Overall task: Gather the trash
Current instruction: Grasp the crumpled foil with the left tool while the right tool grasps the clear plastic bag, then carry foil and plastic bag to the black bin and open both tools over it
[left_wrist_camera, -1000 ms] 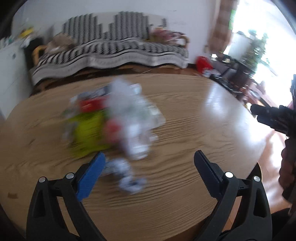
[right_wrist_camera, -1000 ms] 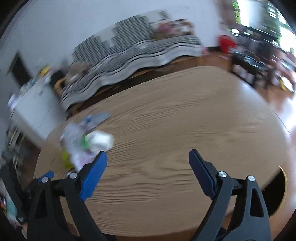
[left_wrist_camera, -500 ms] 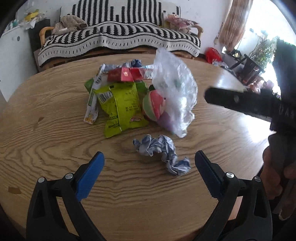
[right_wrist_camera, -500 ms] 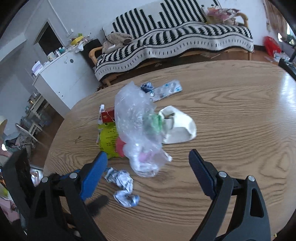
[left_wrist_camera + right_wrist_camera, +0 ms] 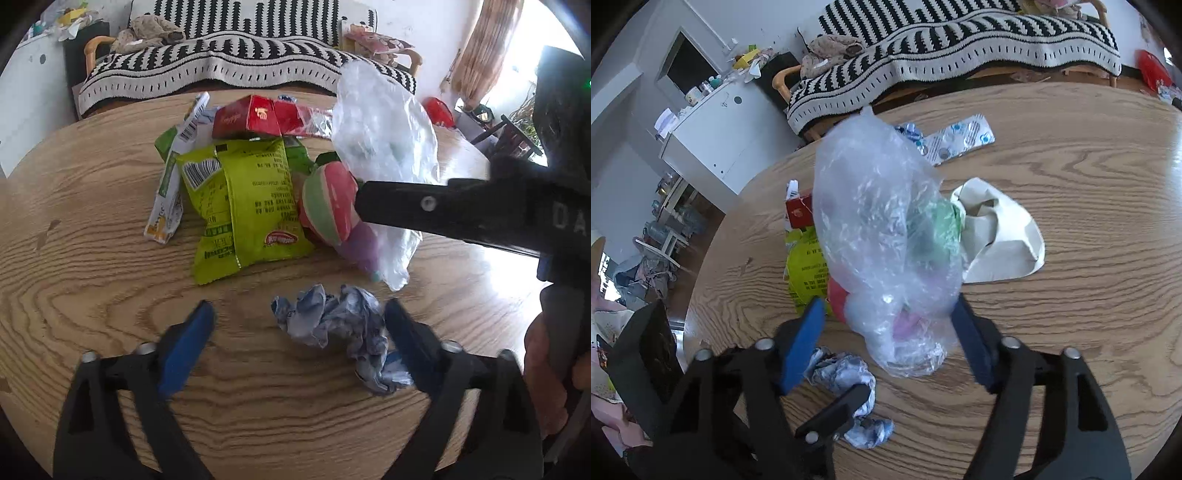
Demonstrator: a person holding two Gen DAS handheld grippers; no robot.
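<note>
Between the closing left gripper (image 5: 297,328) jaws lies crumpled paper (image 5: 340,325), ungripped; between the closing right gripper (image 5: 886,332) jaws, a clear plastic bag (image 5: 882,236), ungripped.

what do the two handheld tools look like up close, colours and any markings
Both look alike: the left tool and right tool each have two black plastic arms with silver rivets and flat blue pads inside the fingertips. In the left wrist view the right tool's black body carries pale raised letters, only partly readable. No cables or sleeves show.
</note>
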